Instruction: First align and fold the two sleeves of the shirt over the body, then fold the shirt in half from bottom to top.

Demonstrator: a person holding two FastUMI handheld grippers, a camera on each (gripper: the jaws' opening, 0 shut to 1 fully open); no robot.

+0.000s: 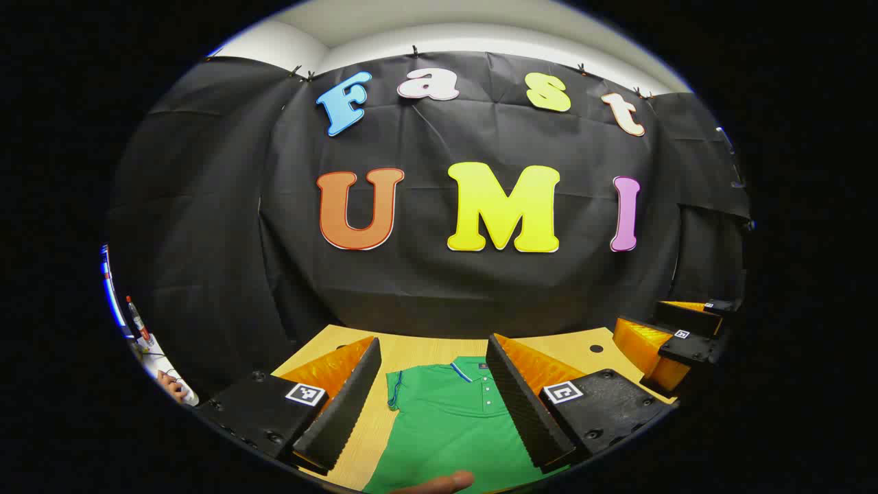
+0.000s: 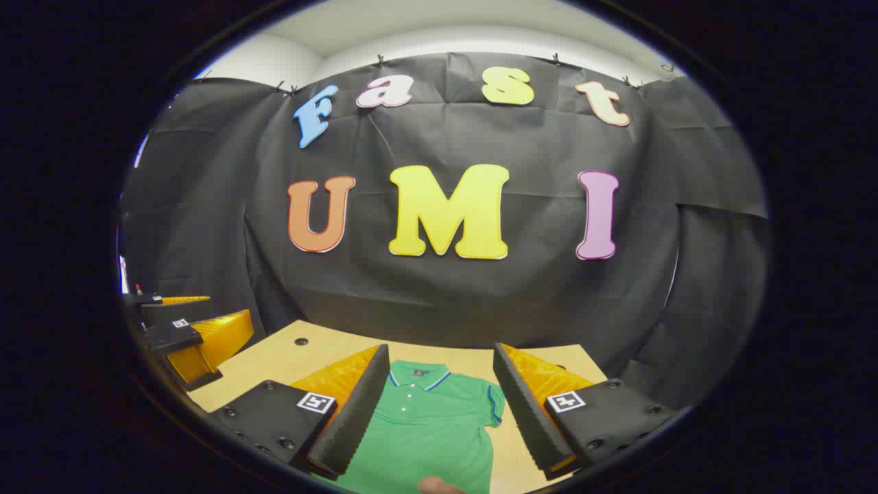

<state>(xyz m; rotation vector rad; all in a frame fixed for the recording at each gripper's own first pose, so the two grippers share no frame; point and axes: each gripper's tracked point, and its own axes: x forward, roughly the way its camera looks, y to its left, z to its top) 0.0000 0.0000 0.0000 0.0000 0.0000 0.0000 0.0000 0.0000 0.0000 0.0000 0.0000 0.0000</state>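
No legible text or labels

A light wooden table (image 1: 411, 350) stood before the booth's black cloth wall; a round hole (image 1: 596, 348) showed near its far edge; a green polo shirt (image 1: 446, 425) lay flat on it, collar toward the wall, buttons up, short sleeves spread.
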